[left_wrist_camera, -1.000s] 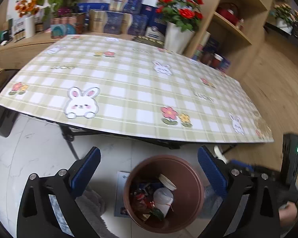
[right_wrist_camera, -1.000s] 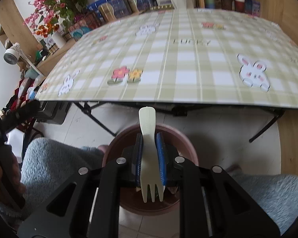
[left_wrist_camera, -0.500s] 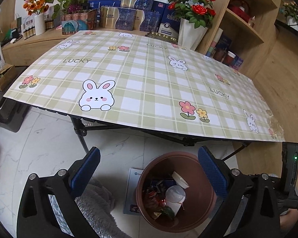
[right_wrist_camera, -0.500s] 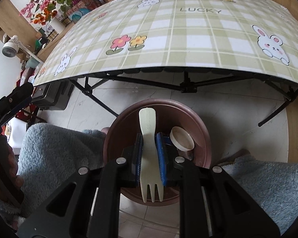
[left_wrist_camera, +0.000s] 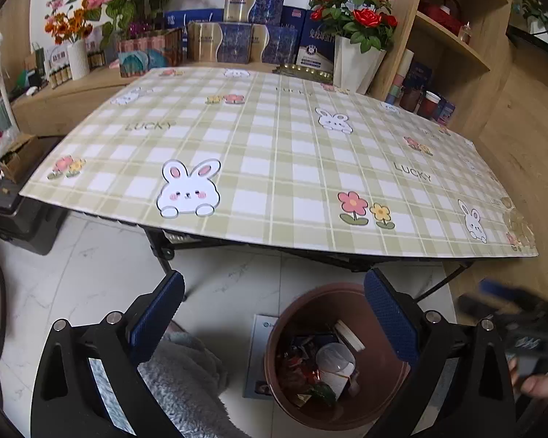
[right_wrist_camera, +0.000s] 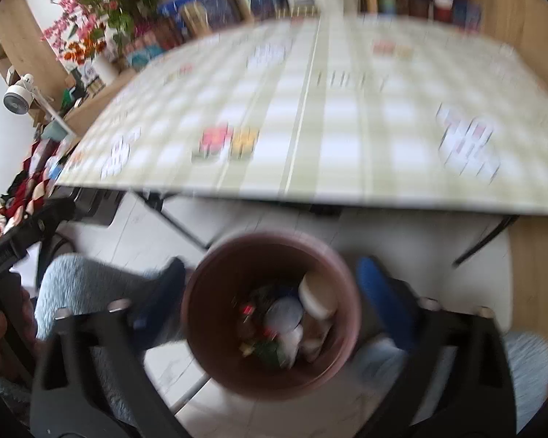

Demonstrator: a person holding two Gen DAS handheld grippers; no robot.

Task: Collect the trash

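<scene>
A brown round bin stands on the floor below the table's front edge. It holds wrappers, a clear cup and a lid. My left gripper is open and empty above the floor, the bin under its right finger. In the blurred right wrist view my right gripper is open and empty, directly over the bin. No fork shows between its fingers. The right gripper also shows blurred at the right edge of the left wrist view.
The table with the green plaid bunny cloth bears nothing. Flower vases, boxes and a wooden shelf stand behind it. Grey fleece-clad legs sit beside the bin. A booklet lies on the floor by the bin.
My right gripper has opened and the pale fork it held is gone from its jaws. The right view is now blurred from motion. The left gripper stays open and shifted slightly.
</scene>
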